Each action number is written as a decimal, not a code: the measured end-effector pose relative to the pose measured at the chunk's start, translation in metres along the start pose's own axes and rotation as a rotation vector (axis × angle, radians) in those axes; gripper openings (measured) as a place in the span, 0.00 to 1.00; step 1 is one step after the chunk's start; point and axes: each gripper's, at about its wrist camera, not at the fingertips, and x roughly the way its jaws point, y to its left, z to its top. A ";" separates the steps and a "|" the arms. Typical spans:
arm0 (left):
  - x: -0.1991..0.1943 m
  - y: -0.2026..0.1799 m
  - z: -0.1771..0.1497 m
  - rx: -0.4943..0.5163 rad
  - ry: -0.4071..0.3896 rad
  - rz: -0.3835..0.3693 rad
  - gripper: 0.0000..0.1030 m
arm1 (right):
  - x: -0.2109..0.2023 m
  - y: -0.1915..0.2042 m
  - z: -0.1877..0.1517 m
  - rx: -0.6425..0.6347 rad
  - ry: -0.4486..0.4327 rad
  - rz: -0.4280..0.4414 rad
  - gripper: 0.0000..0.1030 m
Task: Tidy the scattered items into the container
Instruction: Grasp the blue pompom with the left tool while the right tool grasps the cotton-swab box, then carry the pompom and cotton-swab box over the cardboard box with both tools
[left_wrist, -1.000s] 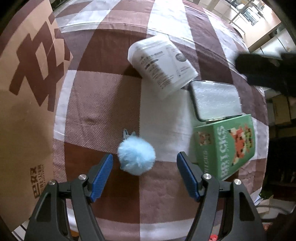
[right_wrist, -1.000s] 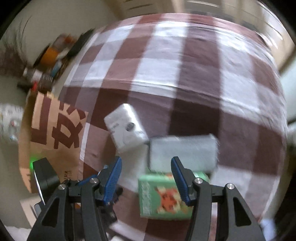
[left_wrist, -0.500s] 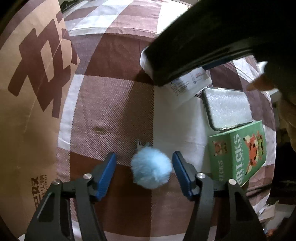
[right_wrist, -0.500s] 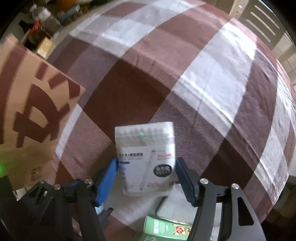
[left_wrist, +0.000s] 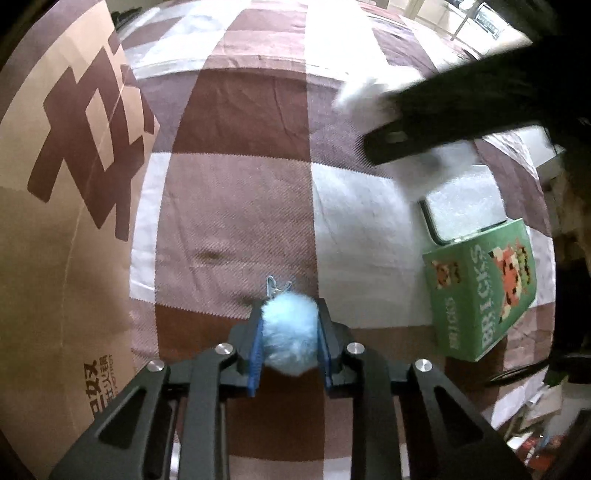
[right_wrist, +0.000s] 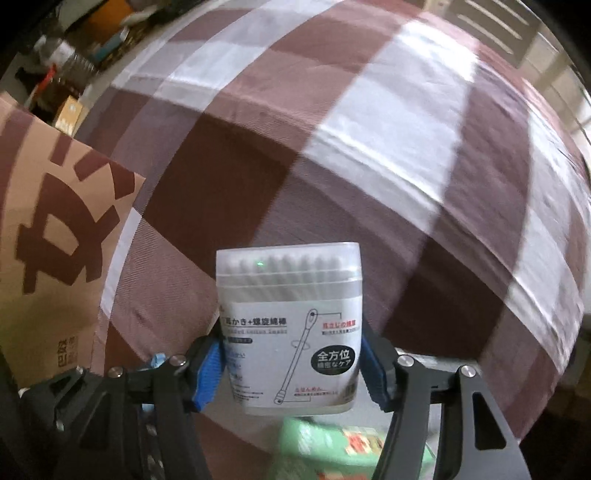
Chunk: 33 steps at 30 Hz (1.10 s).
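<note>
Cardboard box (left_wrist: 62, 236) is the container here, and it stands along the left edge of the checked cloth (left_wrist: 236, 206), its printed wall facing the things to be tidied; in the right wrist view the same box (right_wrist: 55, 236) sits off to the left of the load. On the cloth to the right lie a green bricks box (left_wrist: 484, 291) and, touching its far end, a flat silver tin (left_wrist: 465, 206); neither has been picked up.

Both tongs are loaded, so the step in hand looks like the carry: two items gripped and ready to go across to the box, with the two on the right left for a later trip. The next move calls for swinging each load leftward over the box wall, high enough to clear its rim, and only then letting go. The opening of the box is not in view, so I cannot tell how full it is.

The right gripper (right_wrist: 291, 362) is clamped on the cotton swab tub (right_wrist: 290, 332), pads pressed to its two sides low down, the tub upright and lifted off the cloth. From the left wrist view it shows only as a pale blur under a dark arm.

The left gripper (left_wrist: 290, 339) is closed on the blue pompom (left_wrist: 290, 334), which is squeezed between the blue pads, its small metal clip (left_wrist: 275, 286) poking out forward. Whether the pompom is touching the cloth I cannot tell.
</note>
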 end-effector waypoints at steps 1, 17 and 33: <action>-0.002 0.001 -0.001 -0.002 0.008 -0.012 0.24 | -0.007 -0.005 -0.006 0.019 -0.010 0.002 0.62; -0.074 -0.031 0.010 0.116 0.016 -0.056 0.24 | -0.073 -0.015 -0.100 0.237 -0.063 0.034 0.62; -0.154 -0.024 -0.003 0.145 -0.043 -0.108 0.24 | -0.117 0.026 -0.135 0.261 -0.096 0.036 0.63</action>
